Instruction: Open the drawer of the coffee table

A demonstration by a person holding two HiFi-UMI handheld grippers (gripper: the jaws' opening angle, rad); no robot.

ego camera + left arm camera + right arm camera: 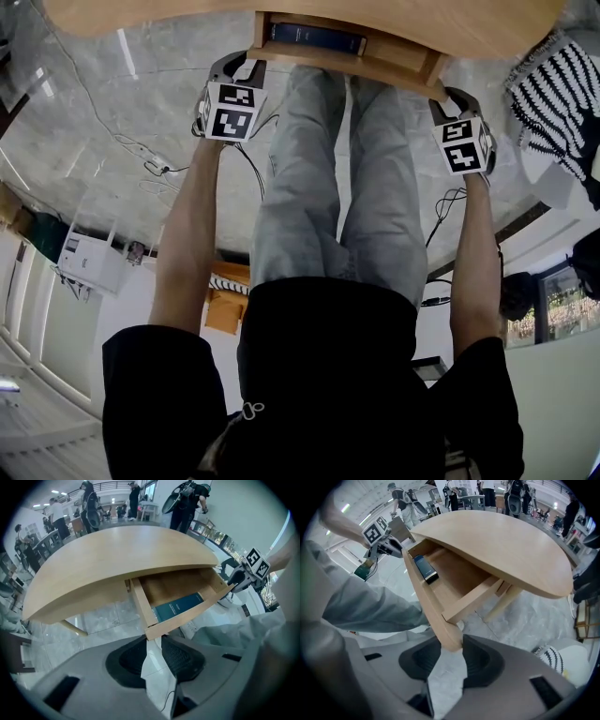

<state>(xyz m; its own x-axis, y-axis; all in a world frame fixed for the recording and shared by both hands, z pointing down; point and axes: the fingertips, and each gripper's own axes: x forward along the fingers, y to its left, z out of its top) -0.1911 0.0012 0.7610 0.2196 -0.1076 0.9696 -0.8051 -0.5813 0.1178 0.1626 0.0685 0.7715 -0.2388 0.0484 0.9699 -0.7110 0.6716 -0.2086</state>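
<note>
The light wooden coffee table (108, 559) has its drawer (178, 585) pulled out, and a dark blue book (178, 606) lies inside. My left gripper (153, 638) pinches the left end corner of the drawer front (187, 618) between its very fingertips. At the other end, my right gripper (452, 646) is shut on the drawer front (429, 611), whose rounded end sits between the pads. In the head view both grippers, left (246, 67) and right (445, 94), flank the drawer (347, 58), pointing steeply down.
The person's legs in grey trousers (337, 187) stand just in front of the drawer. A cable (155, 167) lies on the marble floor to the left. A black-and-white striped thing (553, 94) lies at the right. People and desks stand beyond the table (93, 508).
</note>
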